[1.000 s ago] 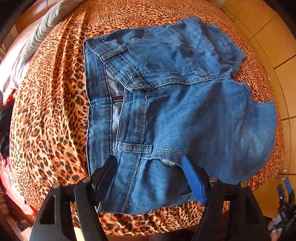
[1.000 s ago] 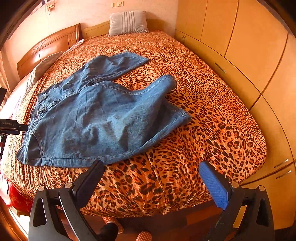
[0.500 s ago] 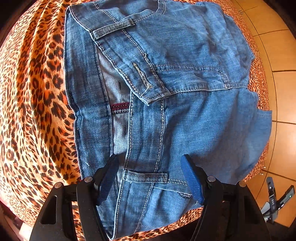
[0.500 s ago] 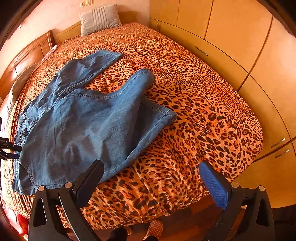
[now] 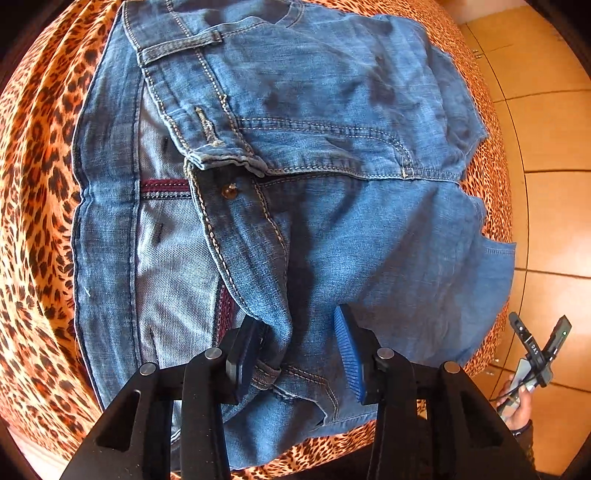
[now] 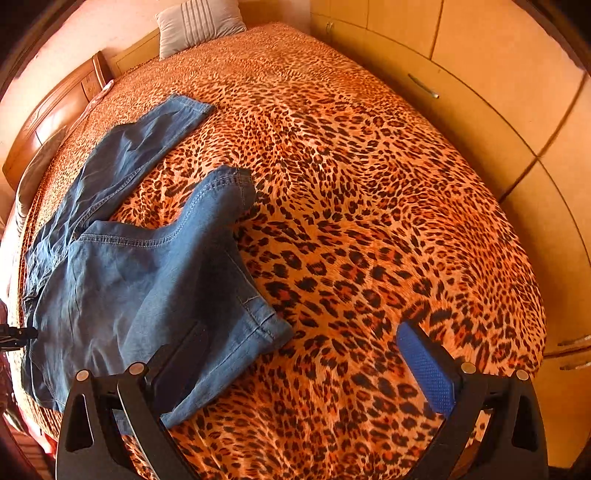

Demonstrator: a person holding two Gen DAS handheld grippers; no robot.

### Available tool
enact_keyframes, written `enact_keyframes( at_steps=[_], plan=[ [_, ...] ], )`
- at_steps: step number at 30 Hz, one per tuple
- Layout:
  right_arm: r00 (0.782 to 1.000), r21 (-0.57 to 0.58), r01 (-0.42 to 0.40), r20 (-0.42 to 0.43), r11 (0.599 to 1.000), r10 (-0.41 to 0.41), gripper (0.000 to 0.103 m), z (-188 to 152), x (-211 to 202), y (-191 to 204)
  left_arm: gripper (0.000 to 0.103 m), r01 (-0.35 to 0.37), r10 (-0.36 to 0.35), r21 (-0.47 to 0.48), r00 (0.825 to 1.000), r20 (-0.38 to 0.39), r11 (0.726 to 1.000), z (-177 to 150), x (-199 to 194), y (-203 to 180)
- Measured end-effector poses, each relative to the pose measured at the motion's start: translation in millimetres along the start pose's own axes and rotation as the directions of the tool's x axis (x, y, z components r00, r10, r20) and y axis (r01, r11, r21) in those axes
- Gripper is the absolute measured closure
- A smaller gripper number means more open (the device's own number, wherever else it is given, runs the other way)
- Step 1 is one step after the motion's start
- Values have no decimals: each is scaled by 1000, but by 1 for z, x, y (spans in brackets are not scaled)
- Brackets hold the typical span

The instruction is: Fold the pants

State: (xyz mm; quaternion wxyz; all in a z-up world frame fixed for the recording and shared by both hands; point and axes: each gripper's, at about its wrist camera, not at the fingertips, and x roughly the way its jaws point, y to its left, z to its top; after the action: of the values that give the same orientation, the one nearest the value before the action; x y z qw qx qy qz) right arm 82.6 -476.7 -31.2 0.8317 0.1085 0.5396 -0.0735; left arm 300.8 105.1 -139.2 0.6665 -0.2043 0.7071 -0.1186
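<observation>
Blue denim pants [image 5: 295, 155] lie spread on the leopard-print bed [image 5: 37, 184], waistband open with the button showing. My left gripper [image 5: 295, 339] is partly closed around a raised ridge of waistband fabric, both pads near the cloth. In the right wrist view the pants [image 6: 122, 277] lie at the left, one leg folded back over itself, its hem [image 6: 266, 325] near my fingers. My right gripper [image 6: 299, 365] is wide open and empty, low over the bedspread [image 6: 369, 221], its left finger [image 6: 181, 365] over the leg's edge.
A grey pillow [image 6: 199, 26] leans at the wooden headboard [image 6: 55, 118]. Wooden wardrobe doors [image 6: 498, 92] run along the bed's right side. The right gripper and the hand holding it show at the lower right of the left wrist view [image 5: 535, 354], over tiled floor [image 5: 554, 147].
My left gripper has come down onto the waistband and narrowed, bunching the fabric between its fingers. My right gripper has moved forward and down to the near leg's hem.
</observation>
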Motion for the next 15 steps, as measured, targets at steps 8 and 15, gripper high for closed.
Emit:
enact_keyframes(
  at_steps=[8,15],
  plan=[
    [974,-205,-162,-193,965,123,85,3,47,31,66,-21,23,-59,999,30,998,-13,-14,5],
    [987,-27,-143,-82,989,141,85,-21,-1,-26,72,-33,38,-97,998,48,995,-37,-24,5]
  ],
)
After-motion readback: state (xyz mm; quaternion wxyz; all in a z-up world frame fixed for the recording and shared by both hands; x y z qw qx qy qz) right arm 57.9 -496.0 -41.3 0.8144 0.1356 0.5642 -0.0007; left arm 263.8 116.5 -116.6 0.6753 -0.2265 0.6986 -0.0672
